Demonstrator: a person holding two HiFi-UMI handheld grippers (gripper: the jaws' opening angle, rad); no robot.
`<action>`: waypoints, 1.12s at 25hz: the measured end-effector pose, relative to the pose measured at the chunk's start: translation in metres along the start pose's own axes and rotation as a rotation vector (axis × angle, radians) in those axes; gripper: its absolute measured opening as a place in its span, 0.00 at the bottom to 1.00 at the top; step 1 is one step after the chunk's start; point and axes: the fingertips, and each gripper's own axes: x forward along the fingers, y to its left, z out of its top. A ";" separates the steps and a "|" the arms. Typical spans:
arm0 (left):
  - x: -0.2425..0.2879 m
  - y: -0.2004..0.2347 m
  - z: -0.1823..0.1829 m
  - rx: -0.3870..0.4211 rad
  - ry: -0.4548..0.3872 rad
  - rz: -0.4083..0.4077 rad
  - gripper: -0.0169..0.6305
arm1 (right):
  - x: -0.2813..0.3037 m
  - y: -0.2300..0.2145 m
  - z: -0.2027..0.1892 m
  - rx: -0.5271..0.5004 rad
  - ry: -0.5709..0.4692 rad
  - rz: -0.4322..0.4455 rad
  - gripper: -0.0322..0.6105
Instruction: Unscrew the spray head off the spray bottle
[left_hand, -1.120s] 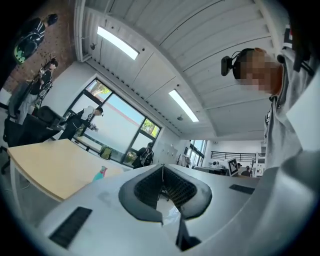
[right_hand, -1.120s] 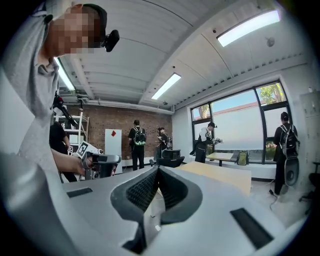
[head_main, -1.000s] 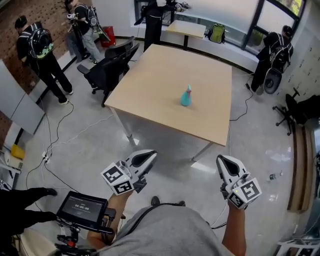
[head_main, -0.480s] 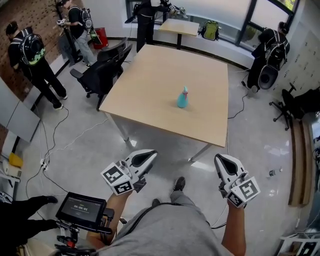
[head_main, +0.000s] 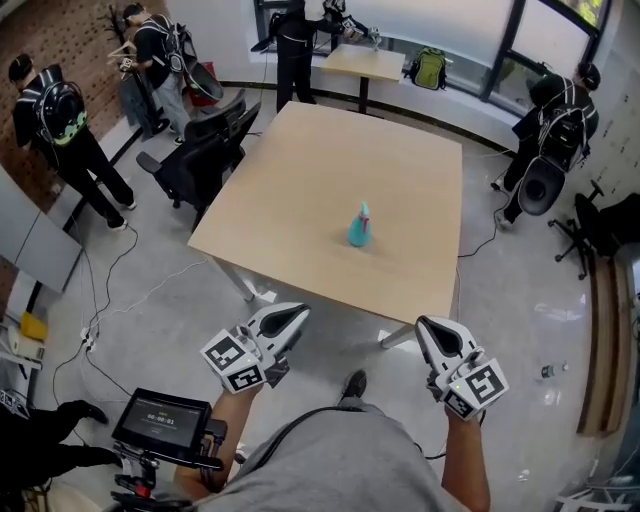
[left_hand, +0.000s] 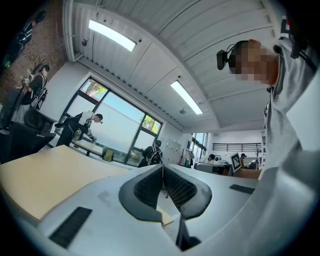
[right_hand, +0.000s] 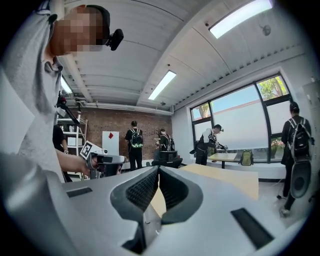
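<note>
A teal spray bottle (head_main: 359, 226) with its spray head on stands upright on a light wooden table (head_main: 300, 190), towards the near right part of the top. My left gripper (head_main: 296, 316) is held in front of the table's near edge, jaws together and empty. My right gripper (head_main: 428, 327) hangs at the same height to the right, also shut and empty. In the left gripper view the left gripper (left_hand: 162, 167) has its pads pressed together, with the table (left_hand: 45, 172) at the left. The right gripper view shows the right gripper (right_hand: 158, 170) shut, the table (right_hand: 227, 180) beyond it. Both grippers are well short of the bottle.
Black office chairs (head_main: 205, 145) stand at the table's left side. Several people with backpacks (head_main: 60, 130) stand around the room. A second small table (head_main: 365, 62) lies at the back. A tablet on a stand (head_main: 165, 425) sits at lower left. Cables run over the floor.
Both grippers and the view have moved towards the table; the table and bottle now lie nearer, lower in the frame. Both pairs of jaws stayed shut.
</note>
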 end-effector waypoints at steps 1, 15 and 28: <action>0.014 0.010 -0.006 0.003 -0.001 0.006 0.03 | 0.008 -0.015 -0.006 0.001 0.003 0.012 0.06; 0.124 0.075 -0.022 0.071 0.030 0.047 0.03 | 0.071 -0.099 0.030 -0.023 0.012 0.171 0.06; 0.230 0.238 -0.145 0.132 0.228 0.060 0.51 | 0.126 -0.179 0.015 0.036 0.092 0.108 0.06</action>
